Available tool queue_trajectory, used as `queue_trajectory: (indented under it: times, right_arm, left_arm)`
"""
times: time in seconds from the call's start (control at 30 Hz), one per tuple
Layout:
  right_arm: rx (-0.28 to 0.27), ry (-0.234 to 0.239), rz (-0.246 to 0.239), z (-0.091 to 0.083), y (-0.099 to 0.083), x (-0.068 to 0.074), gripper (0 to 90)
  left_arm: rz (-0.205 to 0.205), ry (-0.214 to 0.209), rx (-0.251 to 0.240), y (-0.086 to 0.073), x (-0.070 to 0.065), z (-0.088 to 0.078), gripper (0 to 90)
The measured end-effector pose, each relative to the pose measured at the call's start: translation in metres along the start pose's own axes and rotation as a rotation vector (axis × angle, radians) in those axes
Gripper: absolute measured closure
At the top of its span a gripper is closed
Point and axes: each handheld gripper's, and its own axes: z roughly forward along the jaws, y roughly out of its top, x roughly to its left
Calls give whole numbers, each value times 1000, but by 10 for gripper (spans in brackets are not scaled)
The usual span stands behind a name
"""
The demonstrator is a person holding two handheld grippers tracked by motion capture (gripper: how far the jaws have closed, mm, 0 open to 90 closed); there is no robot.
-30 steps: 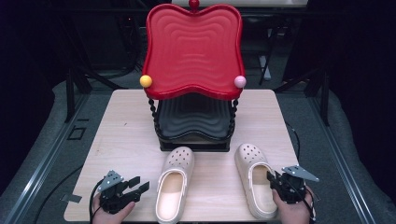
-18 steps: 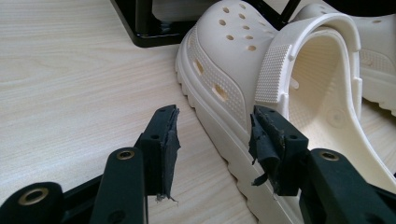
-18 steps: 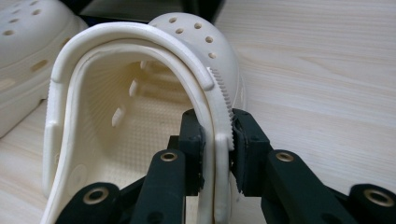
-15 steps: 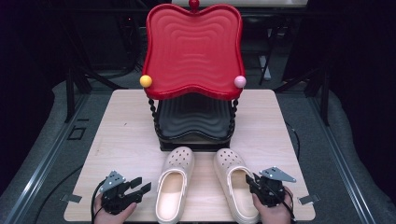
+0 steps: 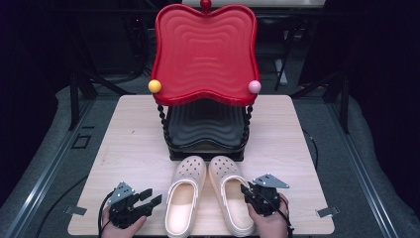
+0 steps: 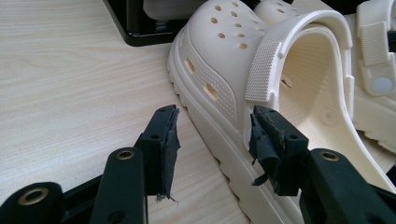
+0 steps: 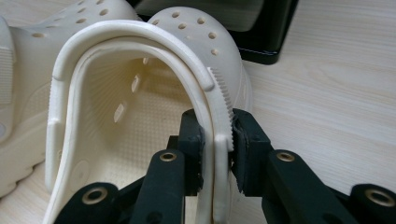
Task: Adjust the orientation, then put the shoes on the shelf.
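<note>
2 cream clogs lie side by side at the near edge of the wooden table [image 5: 133,134], toes pointing away toward the black base of a 2-tier stand. The stand's red upper tray [image 5: 205,52] sits over a black lower tray [image 5: 205,126], with a yellow ball [image 5: 154,86] and a pink ball [image 5: 254,87] at the red tray's front corners. The right clog [image 5: 229,193] lies just beside the left clog [image 5: 185,198]; in the high view their toe ends nearly touch and both toes sit close to the stand's base. The right gripper [image 5: 246,192] is clamped on the right clog's outer side wall near the heel: in the right gripper view 1 jaw stands inside the shoe and the other outside, both pads pressed on the rim with its ribbed strap [image 7: 219,88] passing between them. The left gripper [image 5: 152,198] rests low on the table just left of the left clog, jaws apart and holding nothing. In the left gripper view its worn pads [image 6: 170,140] frame the clog's sole edge, 1 jaw over bare table and the other in front of the shoe's side; contact cannot be told. A hand grips each tool from the table's near edge.
</note>
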Motion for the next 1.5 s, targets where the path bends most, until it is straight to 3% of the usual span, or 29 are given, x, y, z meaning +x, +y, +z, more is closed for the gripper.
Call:
queue_trajectory:
  times: [0.13, 0.33, 0.5, 0.6, 0.63, 0.67, 0.97, 1.0, 1.03, 1.07, 1.27, 1.33, 1.4, 1.43, 1.47, 1.5]
  right_arm:
    - [-7, 0, -18, 3, 1, 9, 749]
    - [-8, 16, -4, 4, -3, 13, 746]
    - [-5, 14, -42, 7, -5, 17, 726]
    - [2, 34, -31, 2, -4, 14, 668]
    - [-46, 27, -26, 1, -4, 13, 652]
    - [-46, 29, -26, -2, -3, 12, 639]
    - [-82, 47, -39, -19, -7, 9, 607]
    - [-57, 55, -39, -23, -6, 9, 607]
    - [-83, 56, -34, -22, -7, 9, 605]
    - [-53, 62, -31, -26, -7, 8, 603]
    - [-57, 55, -13, -28, -11, 8, 609]
    - [-11, 66, -12, -28, -14, 12, 637]
    - [-6, 71, -18, -26, -15, 16, 673]
    - [42, 77, -32, -28, -14, 16, 684]
    - [41, 73, -34, -26, -14, 18, 690]
    - [-19, 57, -29, -21, -16, 20, 698]
  left_arm:
    - [1, -3, 1, 0, -1, 0, 514]
    - [8, -6, 6, 0, -3, 1, 514]
    - [10, -12, 2, -1, -4, 2, 514]
    - [10, -12, 4, -1, -5, 2, 514]
    - [13, -14, 6, -1, -6, 2, 514]
    - [16, -14, 4, -1, -6, 2, 514]
    - [24, -33, 1, 0, -13, 0, 514]
    - [27, -37, 5, 0, -13, 0, 514]
    - [27, -33, 0, -1, -15, 1, 516]
    - [28, -37, 2, -1, -16, 1, 517]
    - [41, -53, 9, -2, -23, 5, 501]
    - [47, -64, 9, -2, -26, 8, 498]
    - [52, -69, 13, -3, -28, 11, 498]
    - [54, -68, 18, -3, -29, 12, 498]
    - [53, -74, 22, -2, -31, 13, 500]
    - [54, -80, 24, -2, -31, 15, 506]
